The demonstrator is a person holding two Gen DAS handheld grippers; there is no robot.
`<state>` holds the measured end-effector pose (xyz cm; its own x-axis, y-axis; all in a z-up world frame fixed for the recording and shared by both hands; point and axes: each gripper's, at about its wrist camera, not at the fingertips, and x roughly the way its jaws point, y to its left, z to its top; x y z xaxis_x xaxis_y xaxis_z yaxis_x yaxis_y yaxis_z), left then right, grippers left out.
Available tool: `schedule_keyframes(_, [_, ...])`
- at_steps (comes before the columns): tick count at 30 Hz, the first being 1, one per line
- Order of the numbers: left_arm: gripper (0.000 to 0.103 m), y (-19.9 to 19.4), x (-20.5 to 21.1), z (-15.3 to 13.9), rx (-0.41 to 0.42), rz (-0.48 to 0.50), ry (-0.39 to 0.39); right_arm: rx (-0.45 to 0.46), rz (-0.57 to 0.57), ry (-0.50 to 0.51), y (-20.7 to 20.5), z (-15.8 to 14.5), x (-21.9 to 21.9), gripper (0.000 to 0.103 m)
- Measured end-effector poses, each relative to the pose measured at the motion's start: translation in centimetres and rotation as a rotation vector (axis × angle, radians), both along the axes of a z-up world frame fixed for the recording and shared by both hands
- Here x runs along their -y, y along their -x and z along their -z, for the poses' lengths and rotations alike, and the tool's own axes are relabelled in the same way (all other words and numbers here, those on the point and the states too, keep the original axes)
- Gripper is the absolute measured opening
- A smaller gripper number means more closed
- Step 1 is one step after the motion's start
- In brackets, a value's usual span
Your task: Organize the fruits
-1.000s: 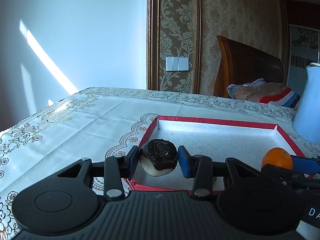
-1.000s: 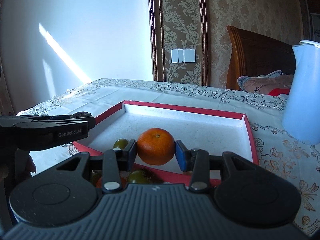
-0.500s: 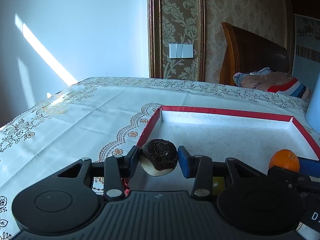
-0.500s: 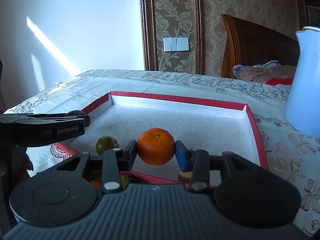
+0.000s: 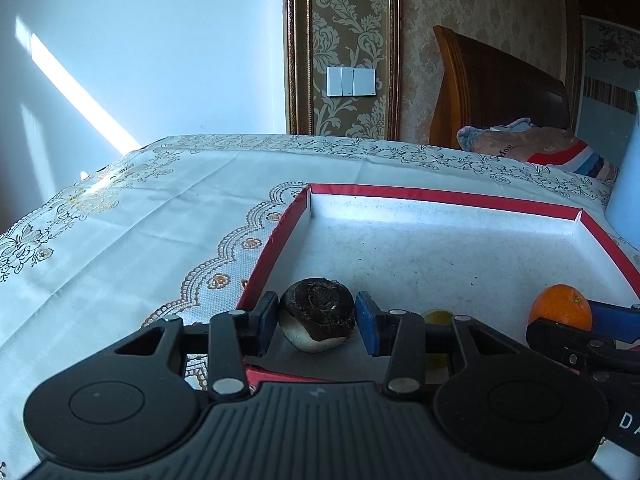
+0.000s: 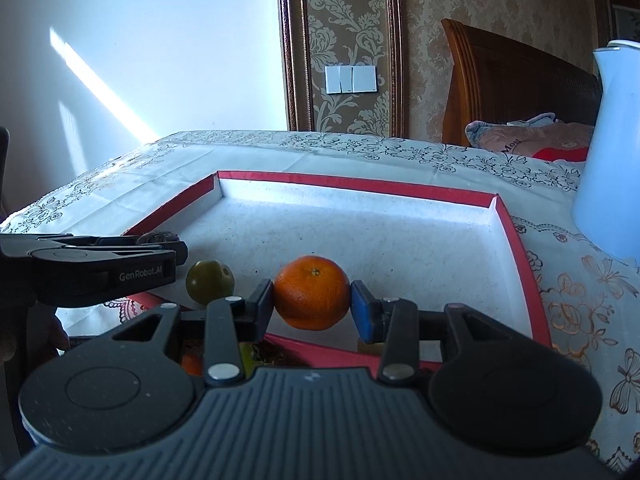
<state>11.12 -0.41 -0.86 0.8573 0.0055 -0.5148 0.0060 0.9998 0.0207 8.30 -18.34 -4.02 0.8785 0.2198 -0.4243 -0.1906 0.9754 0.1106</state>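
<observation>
My left gripper is shut on a dark brown, rough-skinned fruit with a pale underside, over the near left corner of a red-rimmed white tray. My right gripper is shut on an orange, held above the tray's near edge. The orange also shows at the right in the left wrist view. A green fruit lies in the tray, beside the left gripper's finger. More fruits lie partly hidden under my right gripper.
The tray sits on a white embroidered tablecloth. A pale blue jug stands just right of the tray. A wooden headboard and a pillow stand beyond the table's far edge.
Both grippers have moved forward and lower over the tray with their fruits held. The green fruit now appears further left of the orange in the right wrist view.
</observation>
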Motion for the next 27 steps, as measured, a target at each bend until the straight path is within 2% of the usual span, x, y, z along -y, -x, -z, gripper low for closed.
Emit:
schedule_keyframes(7, [0.041,-0.22,-0.34,0.27,-0.021,-0.007,0.018,-0.013,0.007,0.001,-0.21,0.40,-0.01,0.039])
schedule_keyframes(27, [0.042,0.32,-0.03,0.58,-0.010,-0.005,-0.011,0.003,0.013,-0.007,0.50,0.46,0.04,0.039])
